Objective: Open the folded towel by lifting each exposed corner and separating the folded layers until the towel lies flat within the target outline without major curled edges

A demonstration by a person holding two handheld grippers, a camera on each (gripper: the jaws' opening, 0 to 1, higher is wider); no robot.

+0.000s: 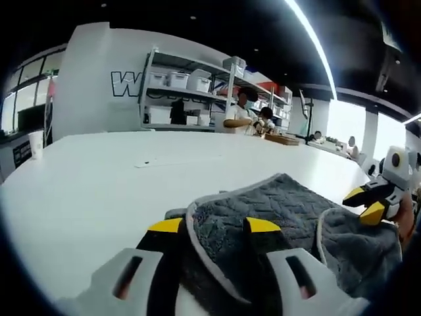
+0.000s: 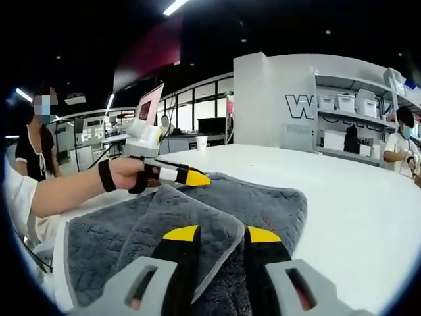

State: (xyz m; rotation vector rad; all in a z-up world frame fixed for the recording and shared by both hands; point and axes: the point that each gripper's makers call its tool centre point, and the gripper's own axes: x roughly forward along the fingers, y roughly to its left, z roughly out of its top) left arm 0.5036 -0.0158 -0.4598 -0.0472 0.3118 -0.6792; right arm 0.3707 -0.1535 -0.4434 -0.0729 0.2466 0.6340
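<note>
left gripper point(image 1: 214, 227) pinching towel point(image 1: 276, 210) edge, right gripper point(image 2: 220, 234) likewise

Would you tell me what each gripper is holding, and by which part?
Each of the left gripper and right gripper straddles a trimmed edge of the grey towel; an actual clamp cannot be told.

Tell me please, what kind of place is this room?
Probably a lab or workshop in an open-plan office. There are metal shelves holding storage bins, a long white table with the grey towel on it, desks with monitors, and people working in the background.
</note>
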